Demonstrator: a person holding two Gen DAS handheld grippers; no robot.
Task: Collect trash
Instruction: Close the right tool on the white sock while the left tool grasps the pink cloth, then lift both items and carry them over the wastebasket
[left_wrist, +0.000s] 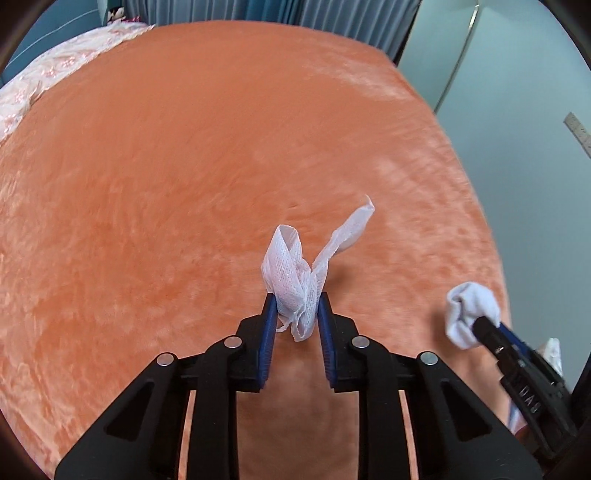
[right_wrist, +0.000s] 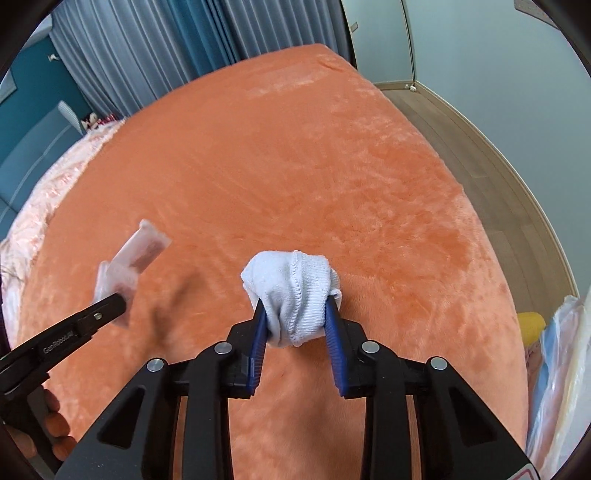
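My left gripper (left_wrist: 295, 308) is shut on a thin white mesh wipe (left_wrist: 295, 273), held above the orange bed cover (left_wrist: 184, 184); one strip of the wipe sticks up to the right. My right gripper (right_wrist: 295, 314) is shut on a balled white sock (right_wrist: 291, 288), also above the cover. The right gripper and the sock (left_wrist: 467, 314) show at the right edge of the left wrist view. The left gripper with its wipe (right_wrist: 127, 266) shows blurred at the left of the right wrist view.
The orange cover (right_wrist: 314, 166) spans the whole bed. A pink floral quilt (left_wrist: 44, 74) lies along its far left side. Blue-grey curtains (right_wrist: 147, 55) hang behind. Wooden floor (right_wrist: 480, 147) runs along the right, and a plastic bag (right_wrist: 561, 369) with a yellow item sits at the bed's right edge.
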